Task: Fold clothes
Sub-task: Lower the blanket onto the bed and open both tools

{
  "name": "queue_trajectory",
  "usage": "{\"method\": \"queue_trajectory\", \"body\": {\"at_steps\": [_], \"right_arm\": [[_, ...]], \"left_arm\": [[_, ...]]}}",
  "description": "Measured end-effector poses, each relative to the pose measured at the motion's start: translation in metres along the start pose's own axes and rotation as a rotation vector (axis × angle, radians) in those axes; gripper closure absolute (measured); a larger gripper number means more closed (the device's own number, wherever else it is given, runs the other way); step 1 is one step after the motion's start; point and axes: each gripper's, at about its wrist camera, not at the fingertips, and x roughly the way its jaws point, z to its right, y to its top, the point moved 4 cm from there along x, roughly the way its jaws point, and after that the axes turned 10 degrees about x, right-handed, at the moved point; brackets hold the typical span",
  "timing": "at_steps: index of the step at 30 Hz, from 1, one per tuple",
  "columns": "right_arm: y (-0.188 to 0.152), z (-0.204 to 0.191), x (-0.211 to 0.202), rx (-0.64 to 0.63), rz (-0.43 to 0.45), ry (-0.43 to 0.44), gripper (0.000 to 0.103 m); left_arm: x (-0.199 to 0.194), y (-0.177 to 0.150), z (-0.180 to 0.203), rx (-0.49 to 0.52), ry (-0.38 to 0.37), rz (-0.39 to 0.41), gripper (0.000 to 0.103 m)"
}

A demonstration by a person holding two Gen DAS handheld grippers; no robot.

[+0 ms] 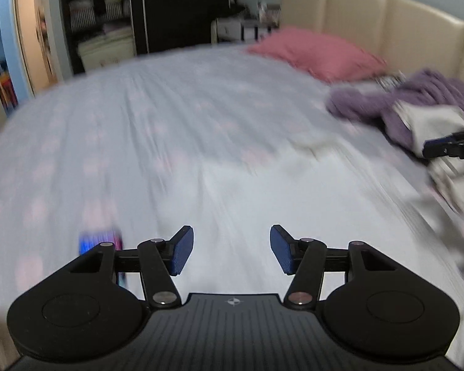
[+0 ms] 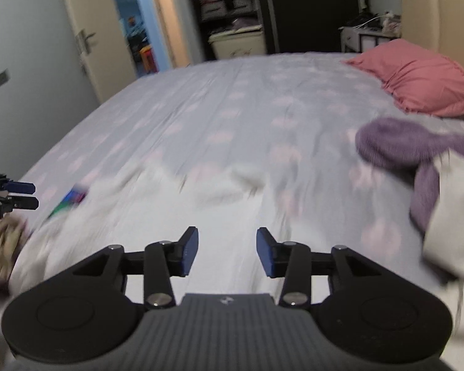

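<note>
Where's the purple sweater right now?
The purple sweater lies crumpled on the right side of the bed, just in front of the pink pillow, with a pale garment lying partly over it.

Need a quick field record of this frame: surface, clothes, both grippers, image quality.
surface: bed with a pale patterned sheet
pillow: pink pillow, far right by the headboard
clothes: purple knit garment heaped at right, a pale cloth overlapping it; white garment lying ahead of the right gripper
left gripper: open, holding nothing, above the sheet
right gripper: open, holding nothing, over the white garment
small item: colourful object near the bed's left edge, too blurred to identify
image quality: heavy motion blur in both views
</note>
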Motion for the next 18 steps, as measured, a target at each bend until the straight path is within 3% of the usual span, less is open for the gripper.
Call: {"method": "queue_trajectory", "body": {"at_steps": [4, 9, 11, 18], "right_arm": [[-0.06, -0.005, -0.019, -0.033, -0.036, -0.029, 0.057], [-0.111, -0.008, -0.025, 0.051, -0.02, -0.028, 0.057], [-0.126, -0.008, -0.024, 0.096, -0.02, -0.044, 0.057], [-0.138, -0.008, -0.022, 0.12, -0.017, -0.051, 0.057]], "left_arm": [[-0.021, -0.053, 0.012, -0.097, -0.028, -0.05, 0.05], [-0.007, -0.081, 0.021, -0.043, 0.085, -0.084, 0.05], [0.003, -0.087, 0.023, -0.054, 0.117, -0.088, 0.05], [0.03, -0.094, 0.045, -0.003, 0.091, -0.103, 0.05]]}}
